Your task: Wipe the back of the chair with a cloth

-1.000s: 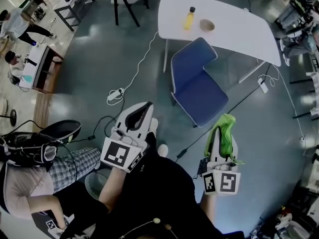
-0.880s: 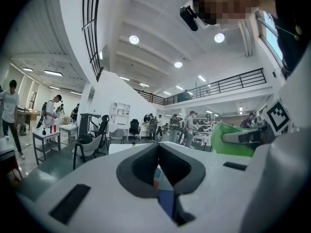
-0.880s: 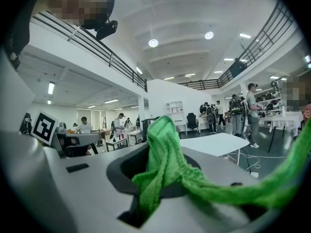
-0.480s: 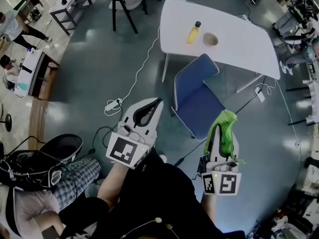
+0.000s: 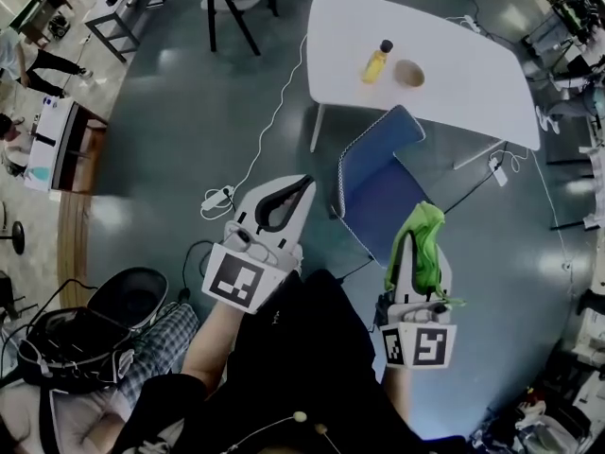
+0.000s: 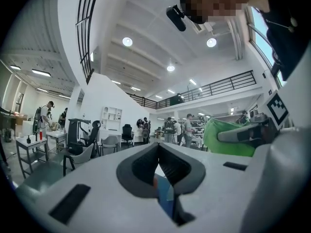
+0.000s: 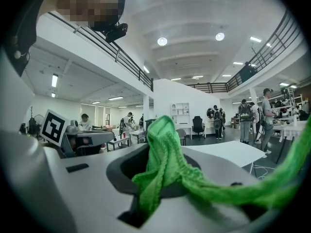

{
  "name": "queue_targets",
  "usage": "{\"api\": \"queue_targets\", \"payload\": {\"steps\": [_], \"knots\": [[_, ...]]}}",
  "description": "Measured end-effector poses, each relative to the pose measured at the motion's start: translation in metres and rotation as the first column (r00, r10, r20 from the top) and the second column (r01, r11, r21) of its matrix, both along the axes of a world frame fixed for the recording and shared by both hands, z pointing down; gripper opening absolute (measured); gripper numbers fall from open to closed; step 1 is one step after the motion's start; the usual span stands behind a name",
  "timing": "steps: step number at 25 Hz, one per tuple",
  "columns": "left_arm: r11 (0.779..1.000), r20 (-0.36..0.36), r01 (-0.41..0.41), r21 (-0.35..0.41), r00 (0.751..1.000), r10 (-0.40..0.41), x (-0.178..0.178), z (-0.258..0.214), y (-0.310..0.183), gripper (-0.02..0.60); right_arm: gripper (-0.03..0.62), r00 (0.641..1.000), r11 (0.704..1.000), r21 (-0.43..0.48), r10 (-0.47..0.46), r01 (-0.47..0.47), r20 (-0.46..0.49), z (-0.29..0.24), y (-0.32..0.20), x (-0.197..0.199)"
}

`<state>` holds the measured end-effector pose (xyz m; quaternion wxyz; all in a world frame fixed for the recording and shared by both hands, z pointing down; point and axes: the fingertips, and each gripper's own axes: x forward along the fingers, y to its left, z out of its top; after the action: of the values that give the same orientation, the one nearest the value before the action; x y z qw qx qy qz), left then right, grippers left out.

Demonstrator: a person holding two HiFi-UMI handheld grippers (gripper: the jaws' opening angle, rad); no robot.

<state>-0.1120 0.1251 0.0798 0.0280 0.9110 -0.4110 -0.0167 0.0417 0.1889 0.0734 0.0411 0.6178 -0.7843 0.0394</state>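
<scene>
Cloth (image 5: pixel 423 239), green, clamped in the fingers of the right gripper (image 5: pixel 417 237), left gripper (image 5: pixel 301 189) with fingers closed on nothing; blue chair (image 5: pixel 378 173) beside the white counter (image 5: pixel 454 74) now lies nearer ahead of both fingertips than a second ago, so the approach continues, its back not yet wiped.

Chair (image 5: pixel 383 183) at worktop's (image 5: pixel 463 88) near edge; bottle (image 5: pixel 377 62) left of bowl (image 5: pixel 409 73) on worktop; power strip (image 5: pixel 219 199) on floor (image 5: pixel 189 112) left of chair; cloth (image 5: pixel 430 230) in right gripper (image 5: pixel 413 246).
</scene>
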Motion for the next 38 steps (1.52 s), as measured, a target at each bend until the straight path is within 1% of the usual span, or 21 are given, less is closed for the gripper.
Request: {"api": "queue_targets", "payload": {"steps": [5,11,19,21,24,27,30,33,36,38], "knots": [[0.999,0.005,-0.016,-0.038,1.0,0.016,0.004,0.01,-0.011,0.002,0.045,1.0,0.999,-0.035,0.012,-0.012,0.0,0.007,-0.016,0.007],[0.997,0.05,-0.038,-0.066,0.998,0.041,0.026,0.025,-0.032,0.002,0.046,1.0,0.998,-0.065,-0.01,0.011,0.007,0.019,-0.047,0.024],[0.993,0.086,0.003,-0.116,0.996,0.008,0.049,0.038,-0.056,0.002,0.046,0.998,0.994,-0.091,-0.057,0.059,0.026,0.036,-0.094,0.048],[0.993,0.106,0.008,-0.119,0.994,0.005,0.056,0.043,-0.061,0.002,0.046,0.998,0.993,-0.102,-0.06,0.063,0.033,0.042,-0.103,0.058],[0.993,0.156,0.005,-0.116,0.988,0.013,0.068,0.054,-0.066,0.002,0.046,0.997,0.991,-0.122,-0.055,0.062,0.059,0.053,-0.115,0.075],[0.991,0.181,-0.007,-0.136,0.983,0.032,0.083,0.067,-0.072,0.002,0.046,0.996,0.987,-0.151,-0.042,0.054,0.077,0.068,-0.128,0.095],[0.987,0.182,-0.038,-0.159,0.981,0.068,0.093,0.078,-0.072,0.002,0.046,0.997,0.98,-0.191,-0.038,0.049,0.064,0.088,-0.139,0.105],[0.981,0.163,-0.067,-0.181,0.982,0.097,0.097,0.091,-0.073,0.002,0.046,0.999,0.975,-0.217,-0.038,0.044,0.03,0.106,-0.15,0.106],[0.975,0.154,-0.08,-0.205,0.981,0.113,0.091,0.107,-0.074,0.002,0.046,0.999,0.976,-0.216,-0.034,0.031,-0.008,0.12,-0.165,0.102],[0.975,0.158,-0.084,-0.208,0.98,0.119,0.087,0.115,-0.077,0.002,0.046,0.999,0.978,-0.205,-0.038,0.032,-0.025,0.128,-0.178,0.099]]}}
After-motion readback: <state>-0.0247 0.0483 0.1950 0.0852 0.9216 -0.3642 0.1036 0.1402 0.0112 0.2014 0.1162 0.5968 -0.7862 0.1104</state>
